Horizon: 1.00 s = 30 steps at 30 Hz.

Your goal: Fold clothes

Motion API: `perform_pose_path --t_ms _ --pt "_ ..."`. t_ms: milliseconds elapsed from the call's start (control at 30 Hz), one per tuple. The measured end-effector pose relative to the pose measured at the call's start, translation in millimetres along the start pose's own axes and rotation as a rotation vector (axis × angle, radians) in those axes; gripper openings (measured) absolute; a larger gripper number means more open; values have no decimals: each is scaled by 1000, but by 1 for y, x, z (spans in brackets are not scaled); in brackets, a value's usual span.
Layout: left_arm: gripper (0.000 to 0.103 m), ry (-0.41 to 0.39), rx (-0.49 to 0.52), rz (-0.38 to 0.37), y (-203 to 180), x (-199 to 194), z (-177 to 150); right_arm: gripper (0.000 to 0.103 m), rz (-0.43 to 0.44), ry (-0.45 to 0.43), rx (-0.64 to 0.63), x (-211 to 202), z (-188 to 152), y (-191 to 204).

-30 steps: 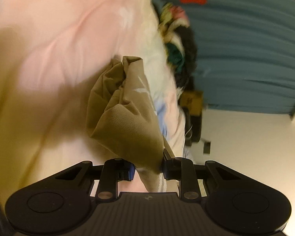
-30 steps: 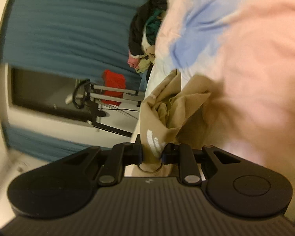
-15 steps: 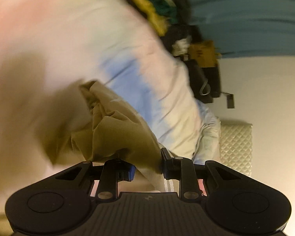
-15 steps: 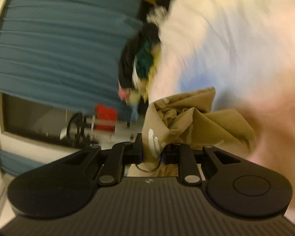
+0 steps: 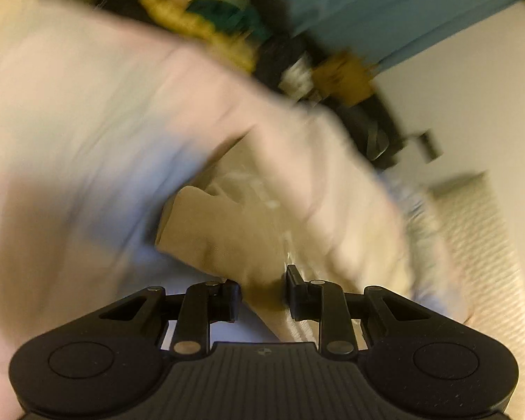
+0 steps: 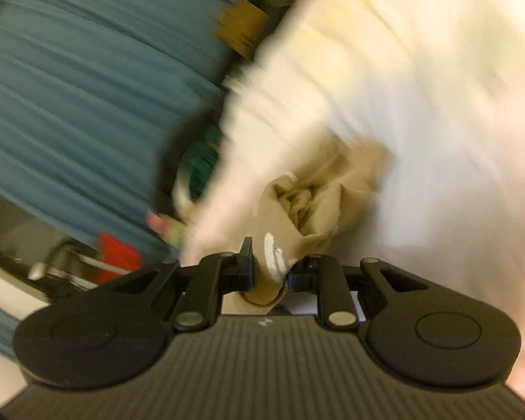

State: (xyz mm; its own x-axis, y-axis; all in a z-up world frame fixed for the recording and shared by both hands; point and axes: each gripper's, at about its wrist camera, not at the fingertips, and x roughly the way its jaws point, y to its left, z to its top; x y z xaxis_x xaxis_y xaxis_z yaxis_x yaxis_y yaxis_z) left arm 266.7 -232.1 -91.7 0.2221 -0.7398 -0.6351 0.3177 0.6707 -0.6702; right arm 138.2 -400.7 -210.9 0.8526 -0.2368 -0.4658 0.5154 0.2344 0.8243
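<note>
A tan garment (image 5: 224,234) with white markings hangs bunched between my two grippers over a pale pink, white and blue bed cover (image 5: 87,112). My left gripper (image 5: 262,290) is shut on one edge of it. In the right wrist view my right gripper (image 6: 271,273) is shut on another bunched part of the tan garment (image 6: 311,203), near a white stripe print. Both views are motion-blurred, so the garment's full shape is hidden.
A pile of mixed clothes (image 5: 220,24), yellow, green and black, lies at the far edge of the bed; it also shows in the right wrist view (image 6: 199,171). A teal curtain (image 6: 87,98) hangs behind. A quilted headboard (image 5: 479,245) stands at the right.
Both grippers have swung quickly with the tan garment, so the views have rotated. The garment now sits lower over the bed cover and looks more spread in the left view.
</note>
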Motion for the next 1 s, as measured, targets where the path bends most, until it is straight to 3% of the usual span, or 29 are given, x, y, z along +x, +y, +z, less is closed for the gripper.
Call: perform_pose_path --t_ms 167,300,367,433,567,633,733,767,867,1000 --pt "37 -12 65 29 24 -6 -26 24 -89 99 31 -1 -18 -15" --pt "48 19 167 95 7 -22 -28 24 -136 118 -8 -18 -21 -3" --pt "50 29 243 120 -9 -36 -33 24 -140 104 -61 -37 -24 9" --pt "58 5 298 123 -27 -58 -38 24 -125 85 -114 -59 -19 19" --pt "64 -61 384 126 -63 -108 -48 24 -81 28 -246 -114 -23 49" --pt "82 -99 435 130 -81 -138 -56 24 -65 -2 -323 -139 -27 67" --pt "92 -165 521 140 -102 -180 -76 26 -46 -42 -430 -171 -34 90" --pt "95 -187 549 143 -109 -194 -83 35 -40 -56 -468 -181 -37 97" --pt "103 -291 608 141 -118 -235 -109 95 -17 -104 -589 -208 -52 113" --pt "103 -376 649 142 -116 -276 -142 103 4 -150 -702 -236 -77 117"
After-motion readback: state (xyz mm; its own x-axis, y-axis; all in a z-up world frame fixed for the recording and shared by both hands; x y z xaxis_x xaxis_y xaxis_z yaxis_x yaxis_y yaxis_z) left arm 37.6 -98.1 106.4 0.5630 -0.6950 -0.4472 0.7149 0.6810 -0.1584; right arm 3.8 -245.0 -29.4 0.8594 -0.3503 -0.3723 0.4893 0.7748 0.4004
